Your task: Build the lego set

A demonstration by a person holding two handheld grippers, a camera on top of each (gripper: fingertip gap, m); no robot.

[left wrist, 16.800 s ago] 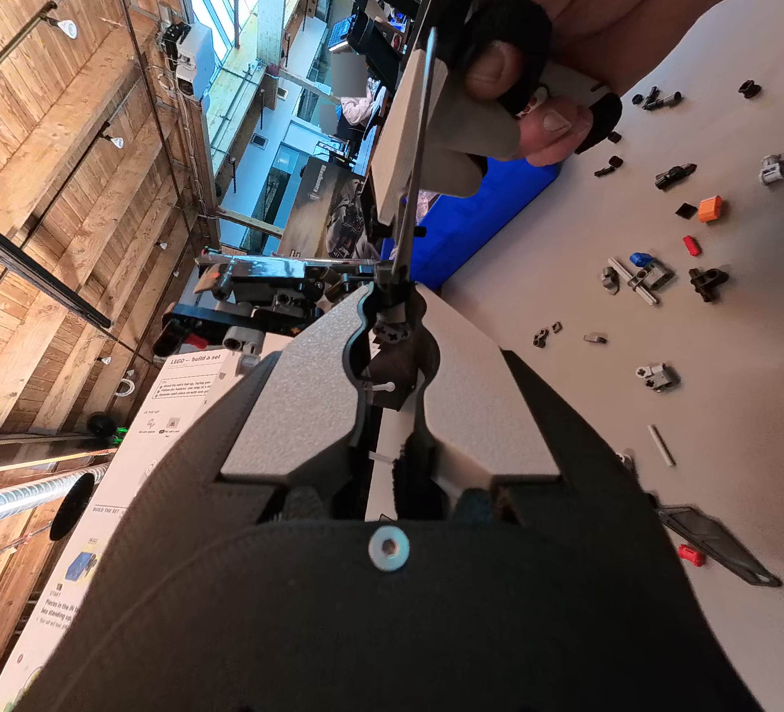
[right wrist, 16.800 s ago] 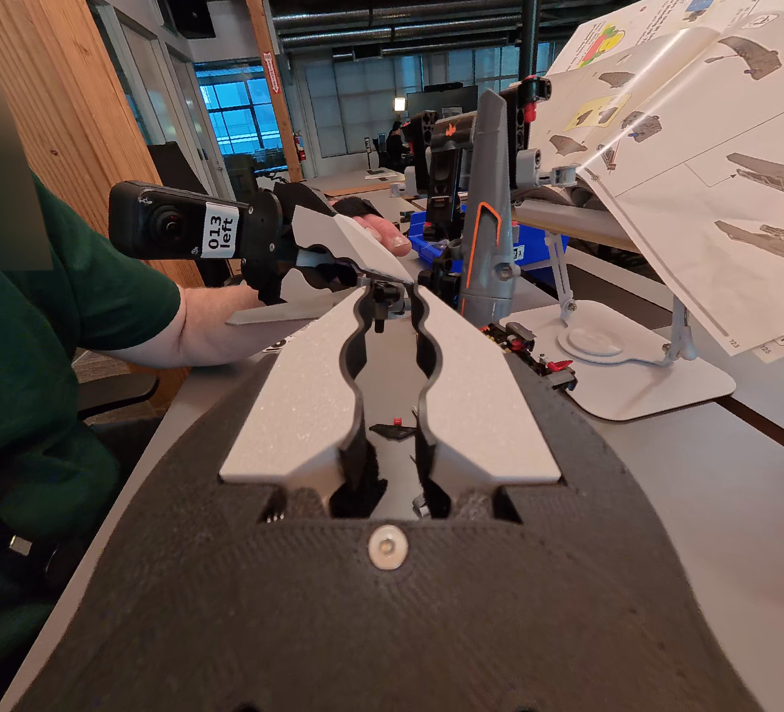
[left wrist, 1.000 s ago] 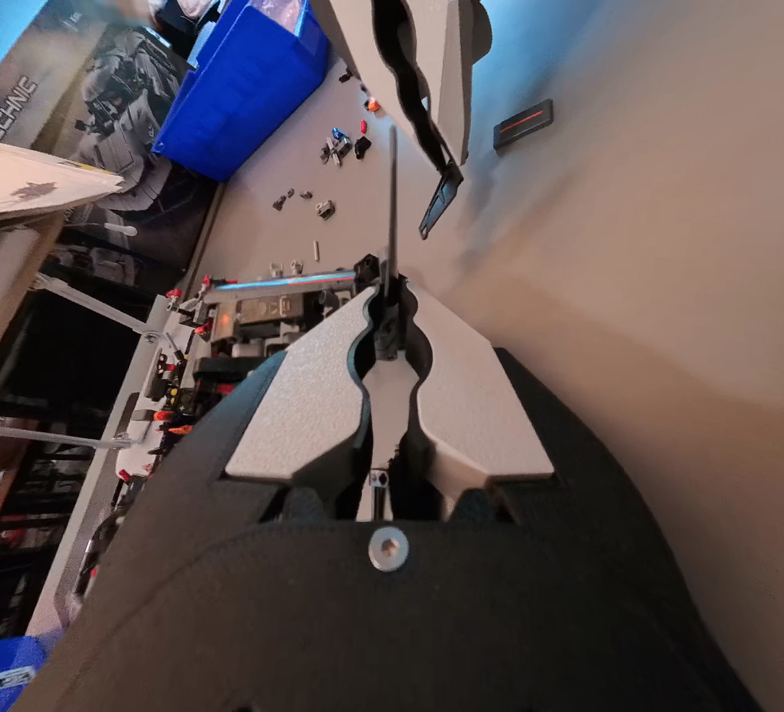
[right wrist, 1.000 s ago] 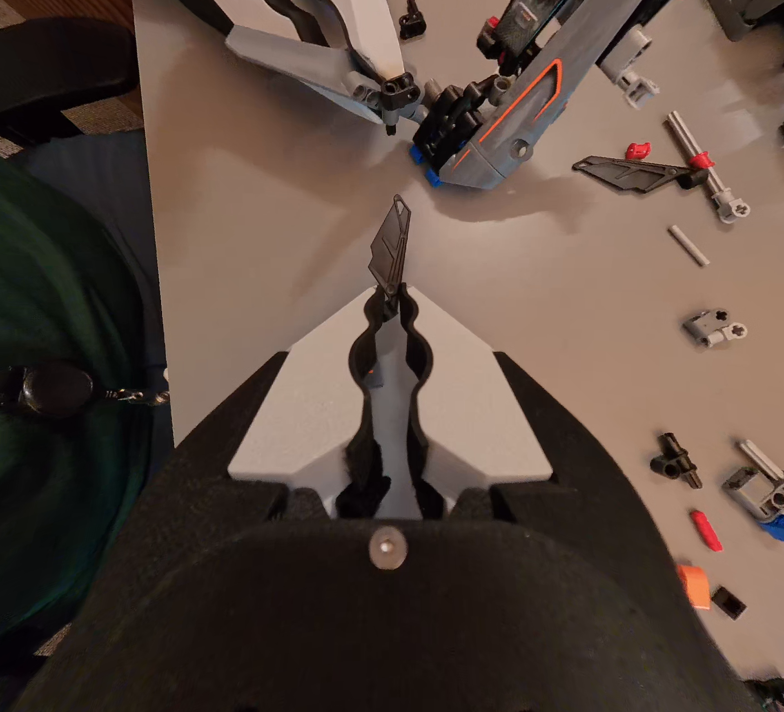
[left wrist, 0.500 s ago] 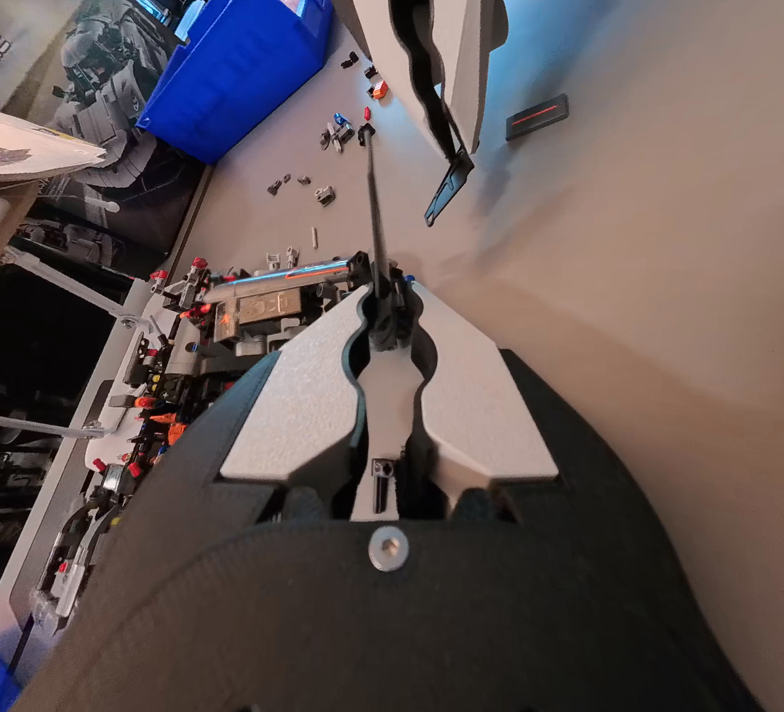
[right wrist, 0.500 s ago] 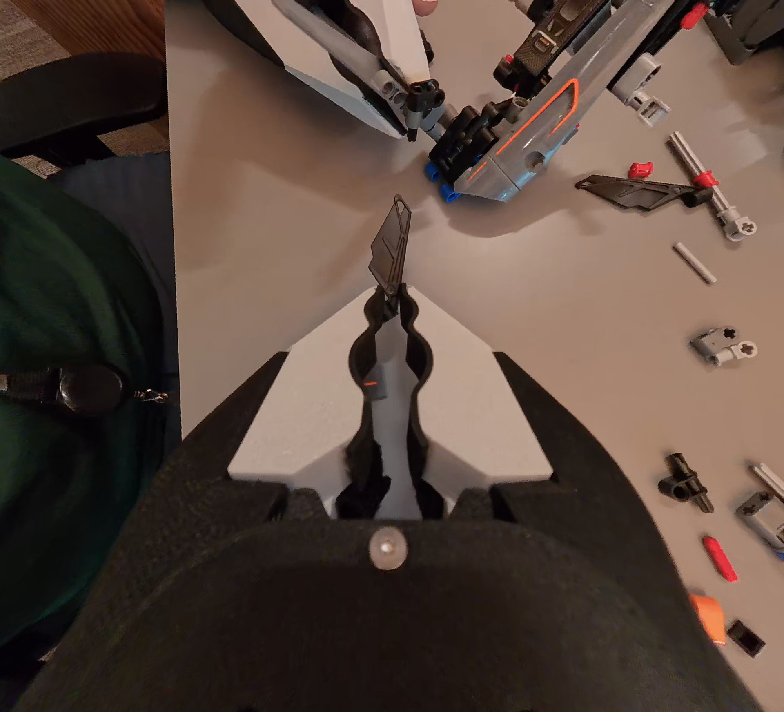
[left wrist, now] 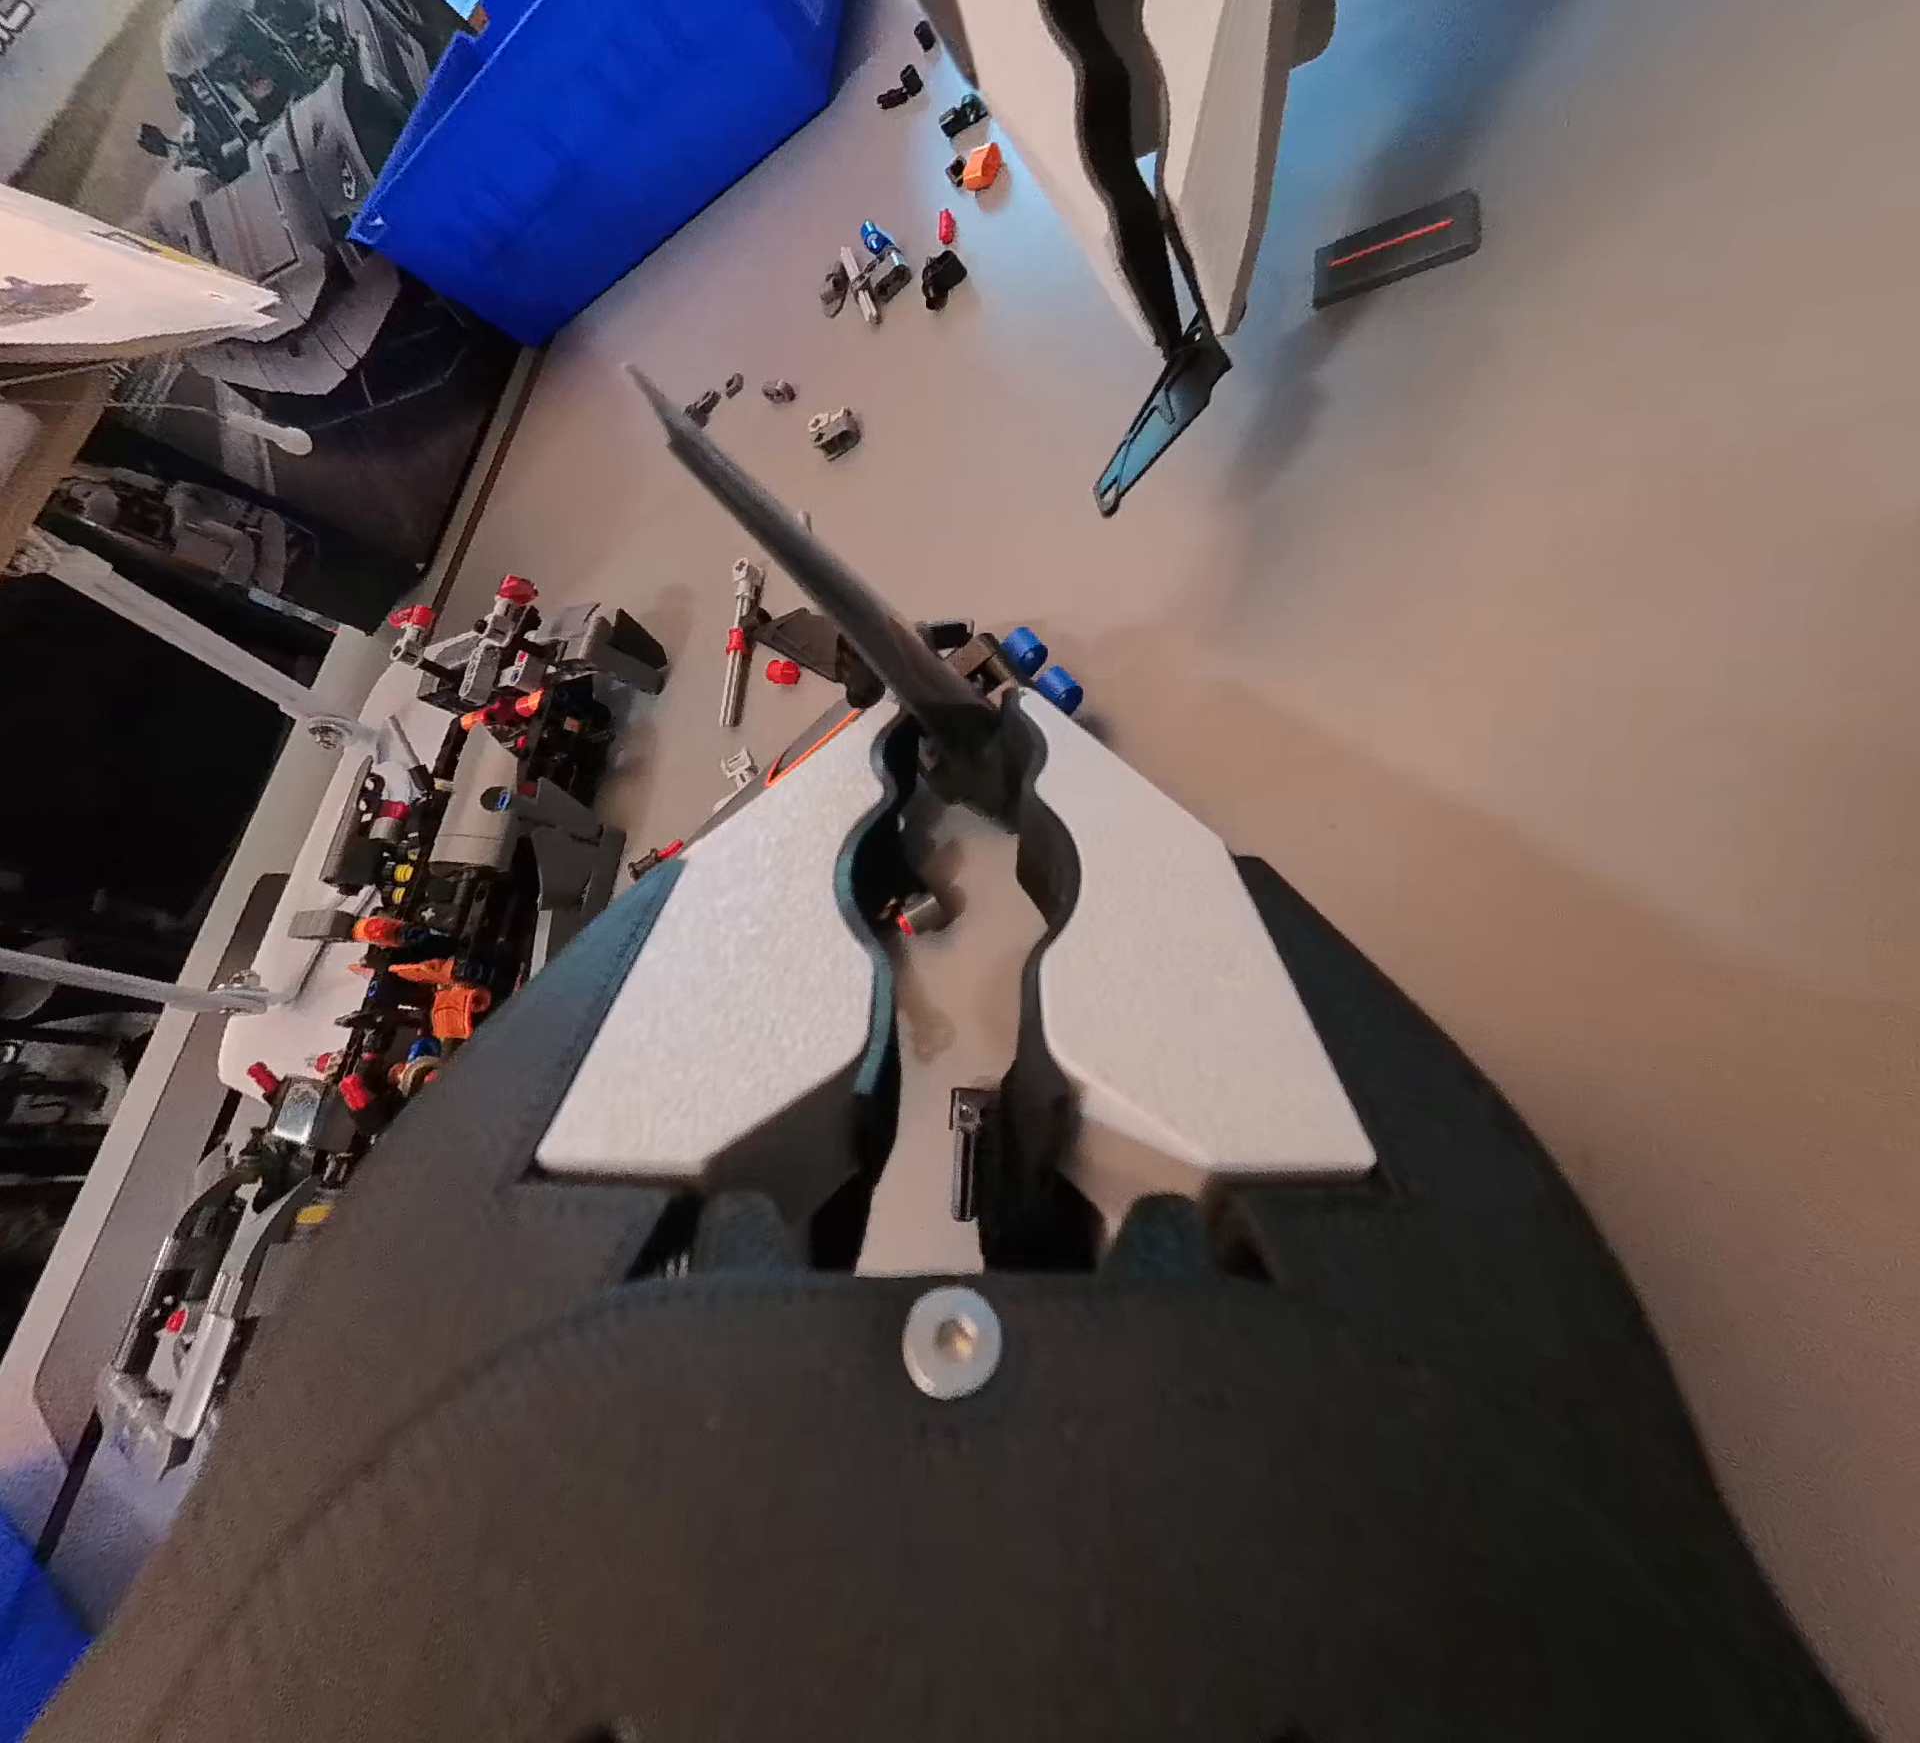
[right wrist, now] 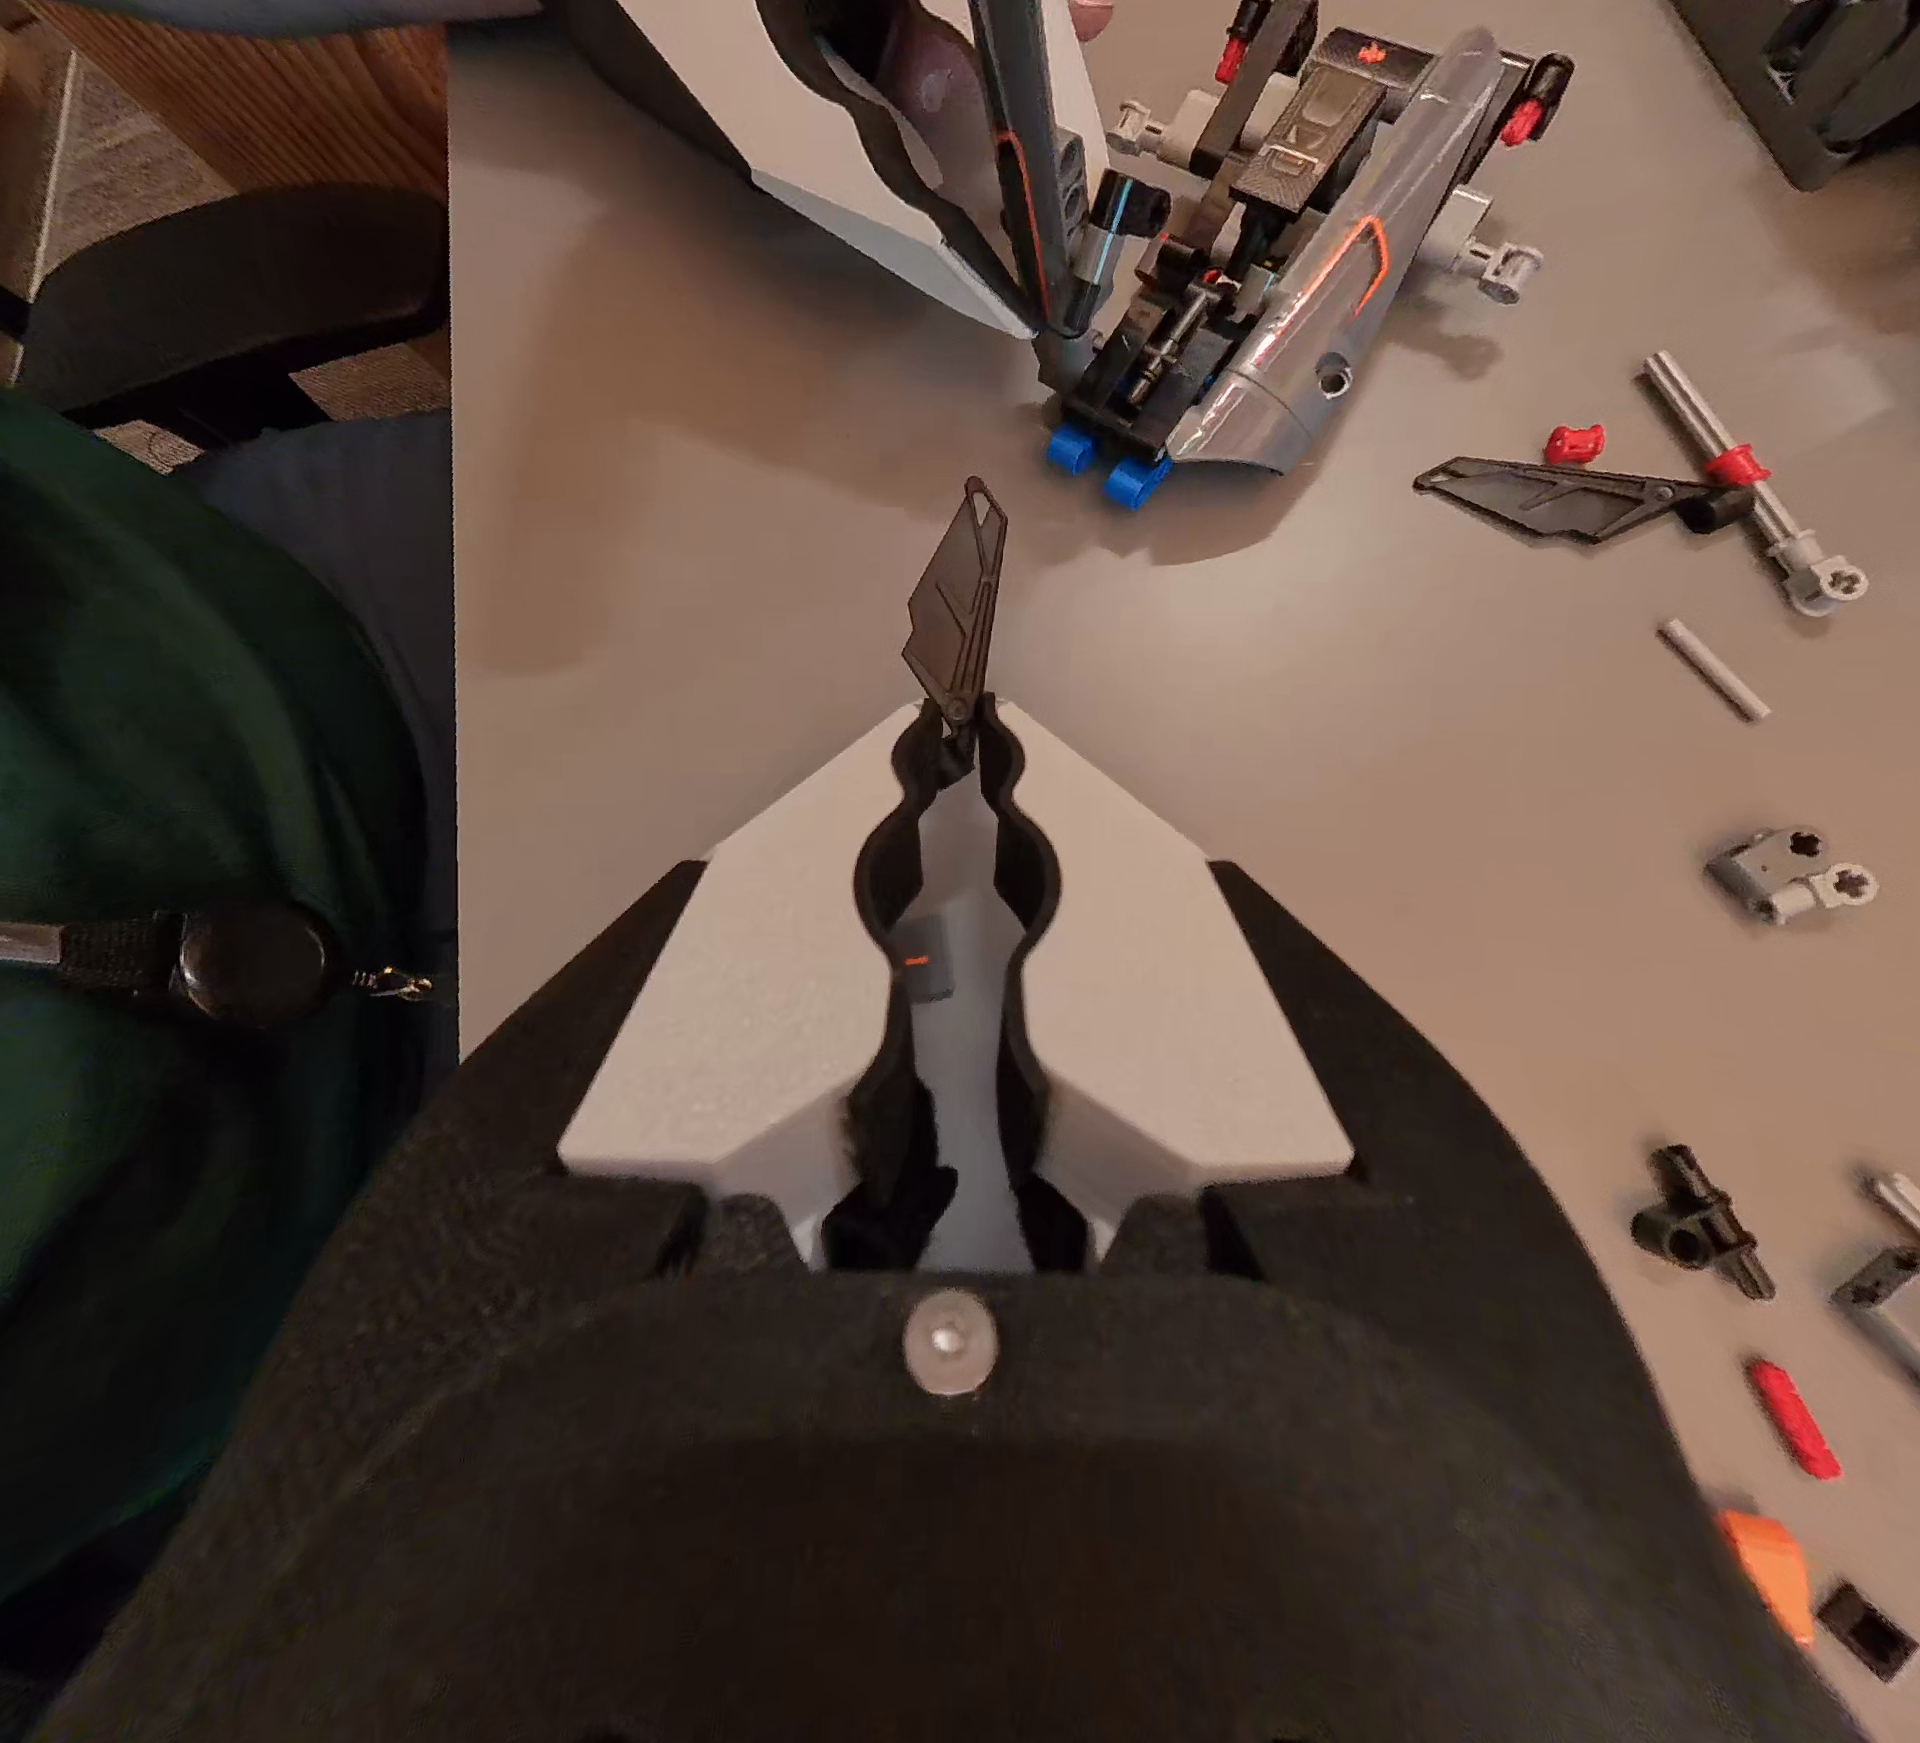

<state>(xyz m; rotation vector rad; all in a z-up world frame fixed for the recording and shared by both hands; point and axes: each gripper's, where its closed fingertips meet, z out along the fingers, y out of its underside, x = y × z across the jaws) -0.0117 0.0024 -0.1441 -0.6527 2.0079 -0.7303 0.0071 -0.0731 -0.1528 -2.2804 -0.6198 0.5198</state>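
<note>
My right gripper [right wrist: 961,722] pinches the root of a thin black wing-shaped plastic panel [right wrist: 958,597], its ribbed blade tapering to a small eyelet at the far tip. The panel hangs above the grey tabletop [right wrist: 727,467], long axis running straight out from my fingertips toward the grey-and-black lego assembly with orange stripe and blue pins [right wrist: 1278,259].

My left gripper [left wrist: 961,748] is pressed onto the end of a long dark grey tapered panel [left wrist: 790,561], and the assembly lies on the table just beyond its tips. In the left wrist view that panel slants up and away to the left, toward the blue plastic bin [left wrist: 623,83]; only this view shows the bin and a flat black tile with a red line [left wrist: 1397,249] on the table. The right wrist view alone shows a second black wing on a grey axle [right wrist: 1579,498], a loose grey connector block [right wrist: 1787,878], and the person's green sleeve [right wrist: 187,758] at the table edge.
</note>
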